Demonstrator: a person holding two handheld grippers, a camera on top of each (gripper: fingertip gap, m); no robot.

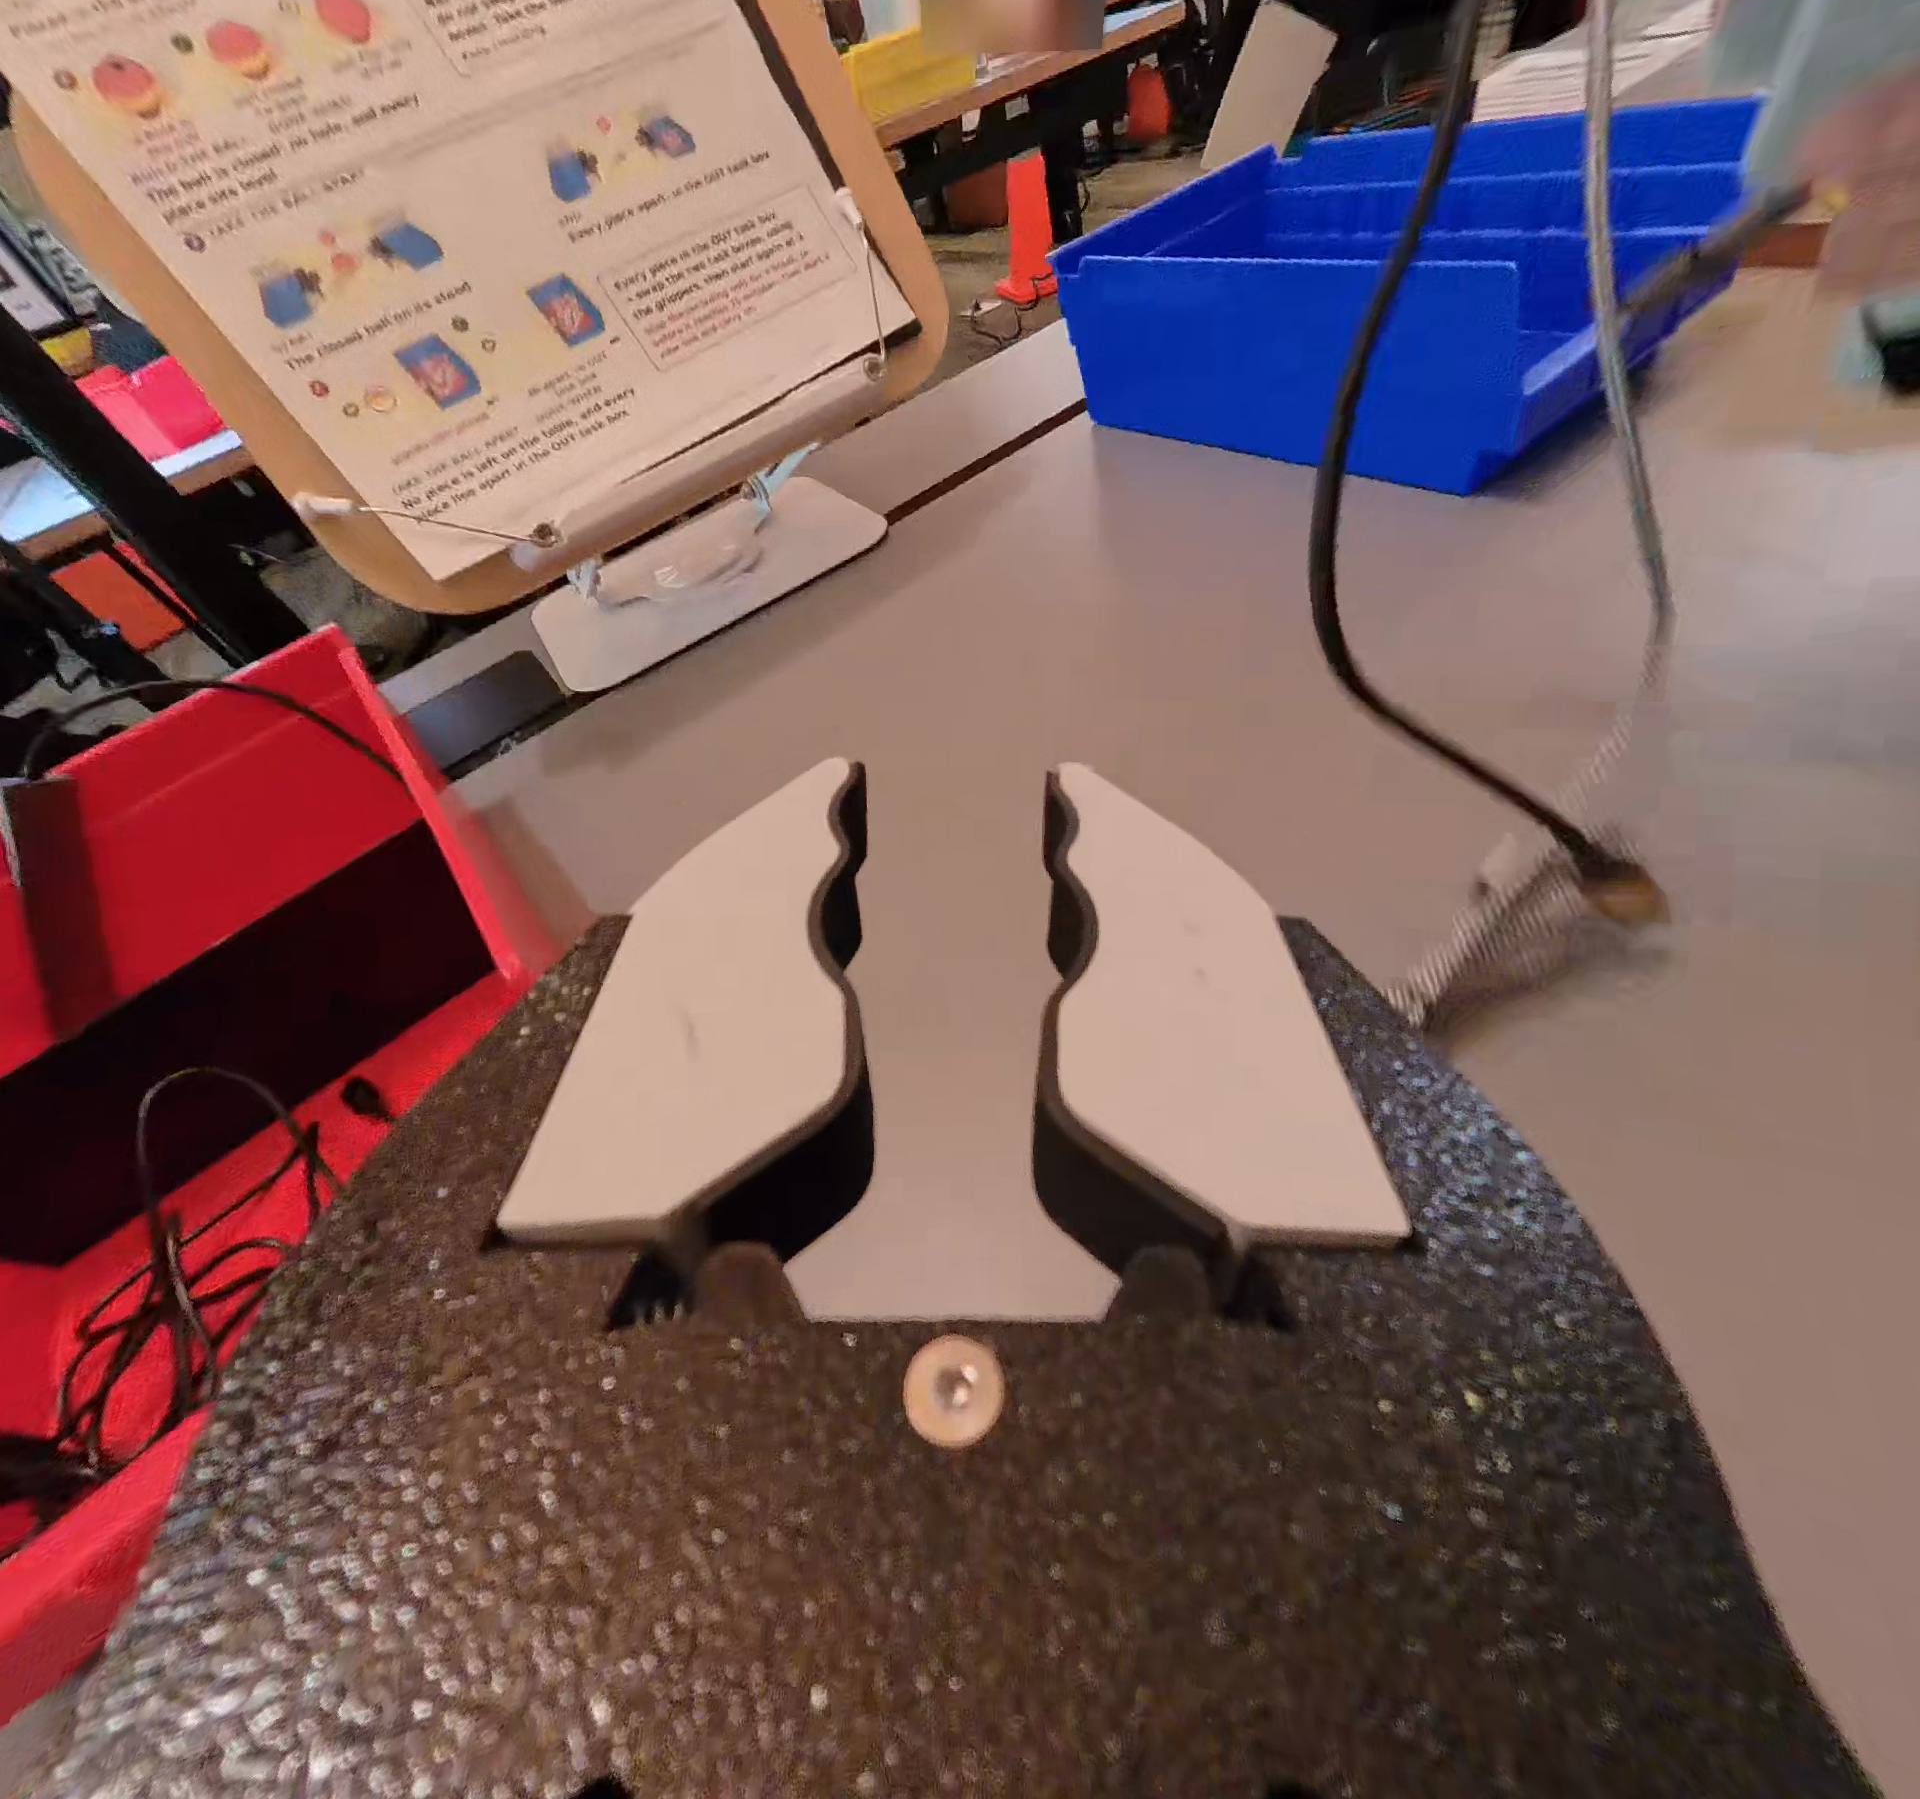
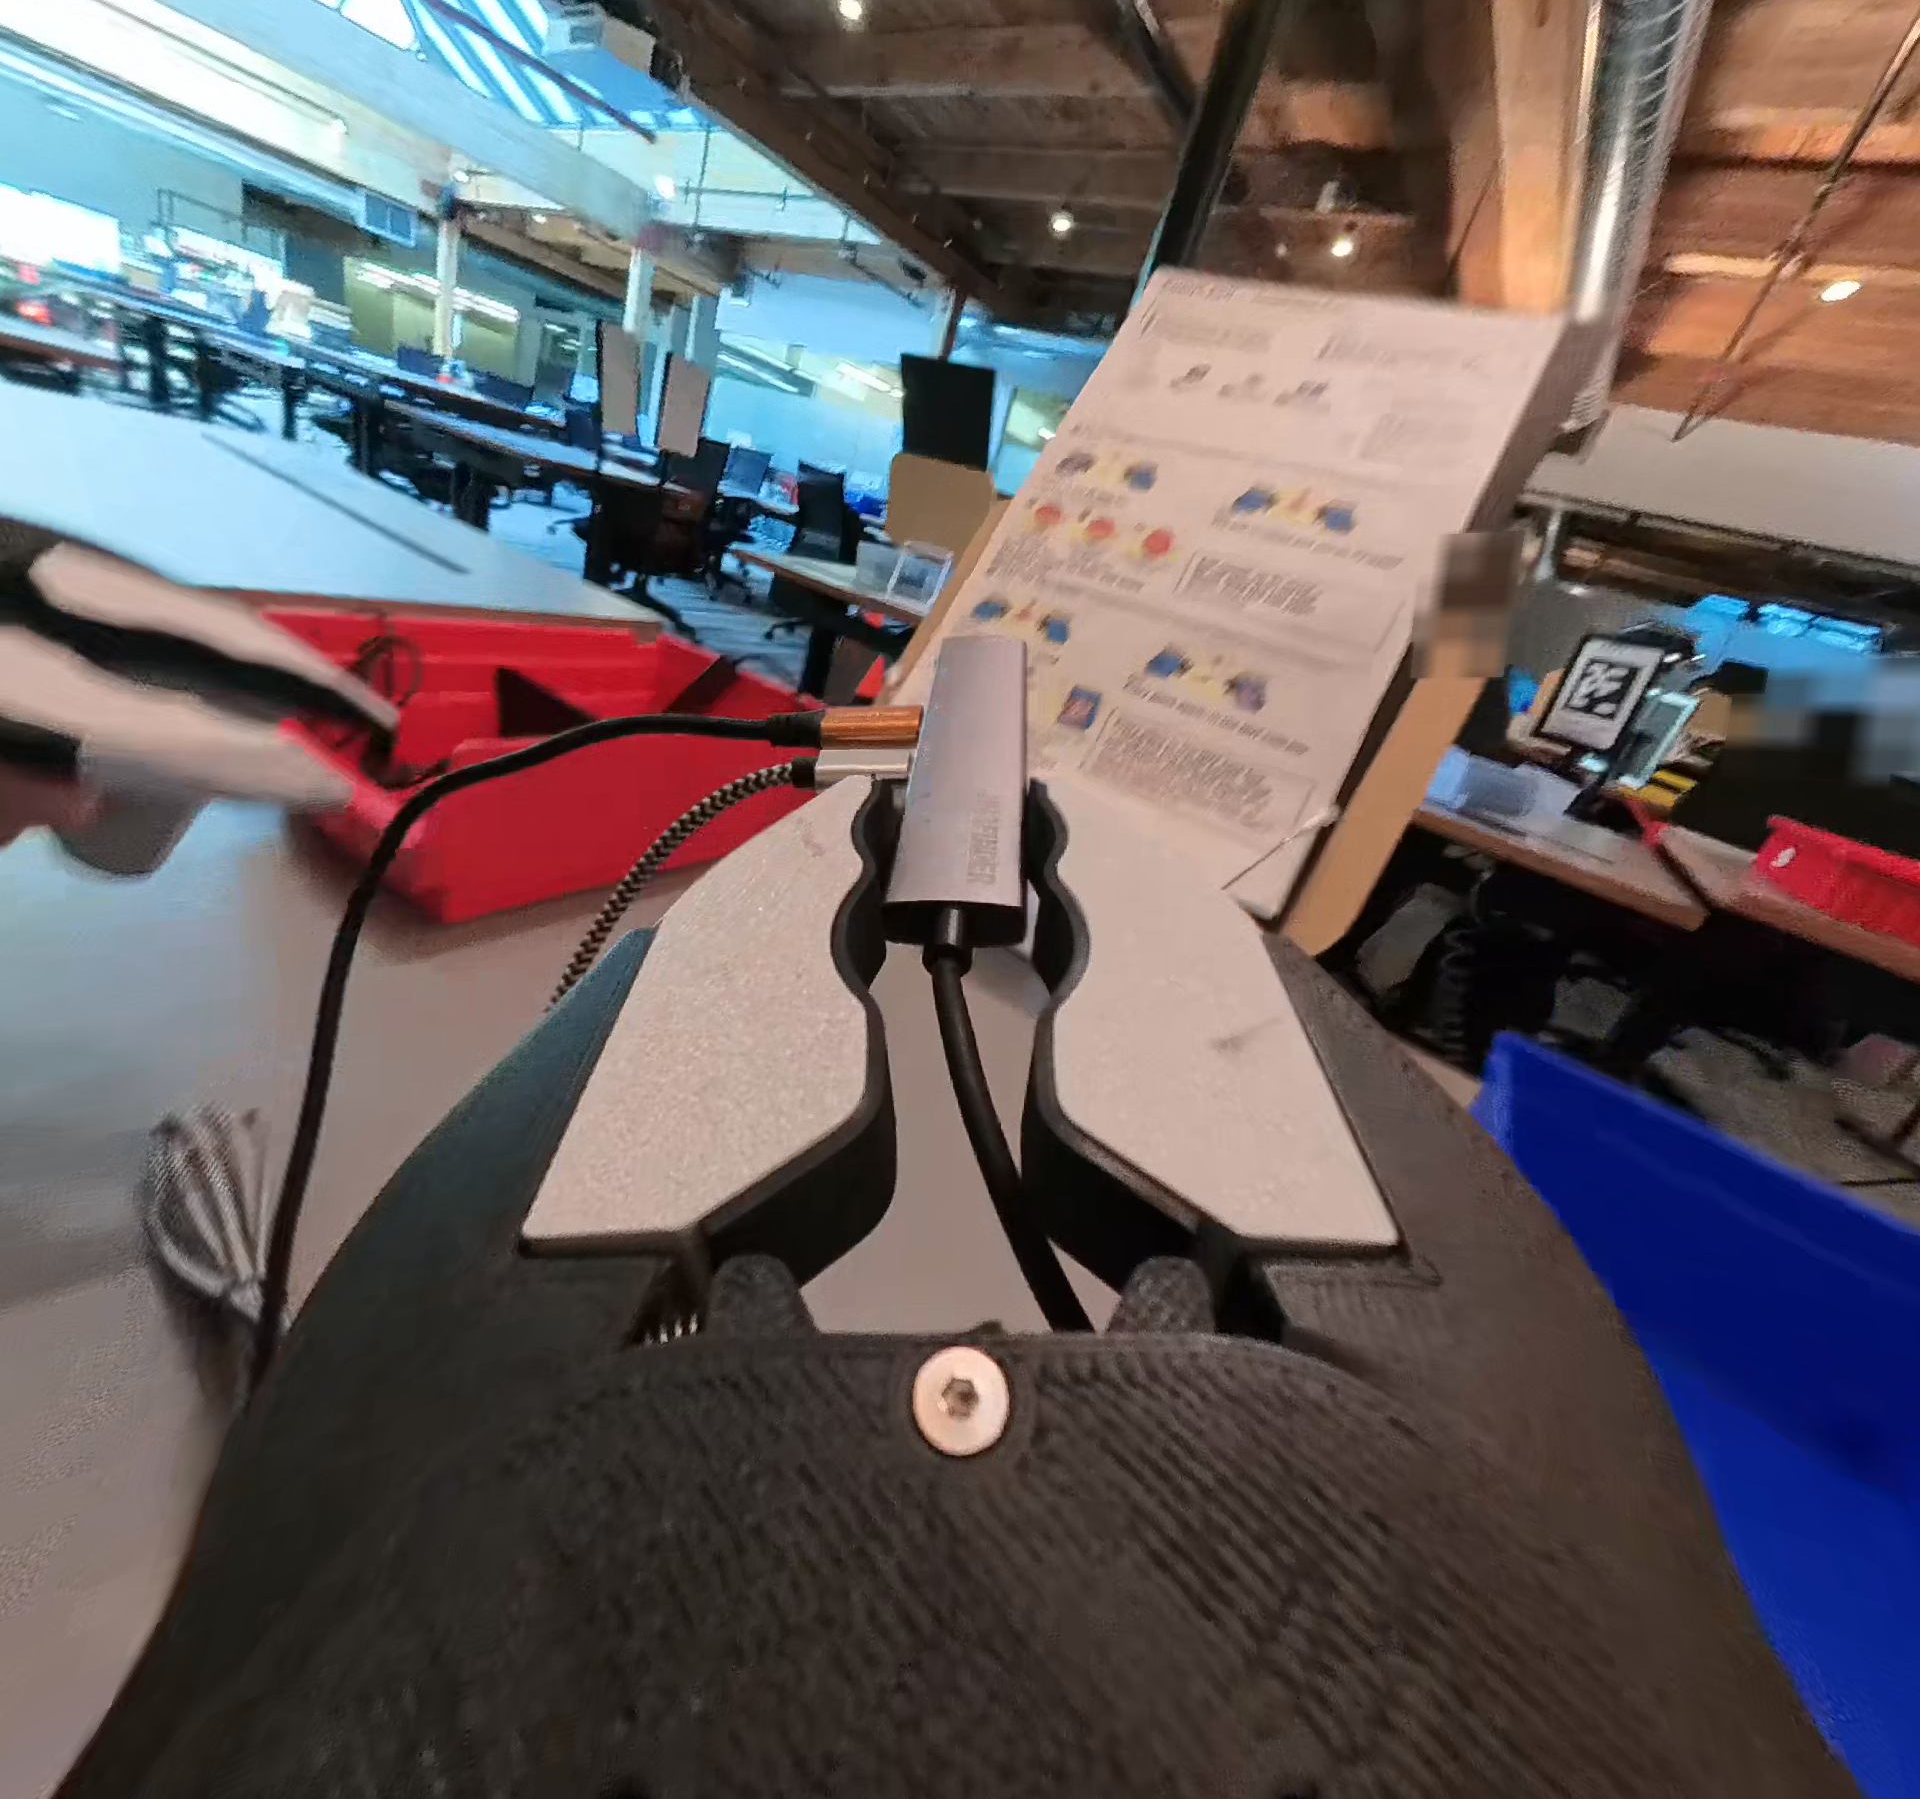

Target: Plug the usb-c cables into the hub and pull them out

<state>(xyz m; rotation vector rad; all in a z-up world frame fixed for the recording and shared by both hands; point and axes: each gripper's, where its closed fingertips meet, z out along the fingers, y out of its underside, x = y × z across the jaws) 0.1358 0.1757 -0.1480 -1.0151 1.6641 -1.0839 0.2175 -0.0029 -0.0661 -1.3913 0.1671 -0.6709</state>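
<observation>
In the right wrist view my right gripper [image 2: 951, 804] is shut on a slim grey hub [image 2: 971, 762] and holds it upright above the table. Two cables are plugged into the hub's left side: a black cable with a copper plug [image 2: 871, 726] and a braided cable with a silver plug [image 2: 862, 769]. The hub's own black lead [image 2: 977, 1105] runs down between the fingers. My left gripper [image 1: 956, 793] is open and empty, low over the grey table [image 1: 1143, 606]. It shows blurred at the far left of the right wrist view [image 2: 208, 710]. The black cable [image 1: 1340, 502] and braided cable [image 1: 1621, 399] hang down at its right, ends on the table.
A red bin [image 1: 208, 866] holding thin black wires sits at the left, also seen in the right wrist view [image 2: 540, 814]. A blue divided bin [image 1: 1403, 326] stands at the back right. An instruction sheet on a stand [image 1: 468, 191] stands at the back. My hands' fingertips stand some 20 centimeters from each other.
</observation>
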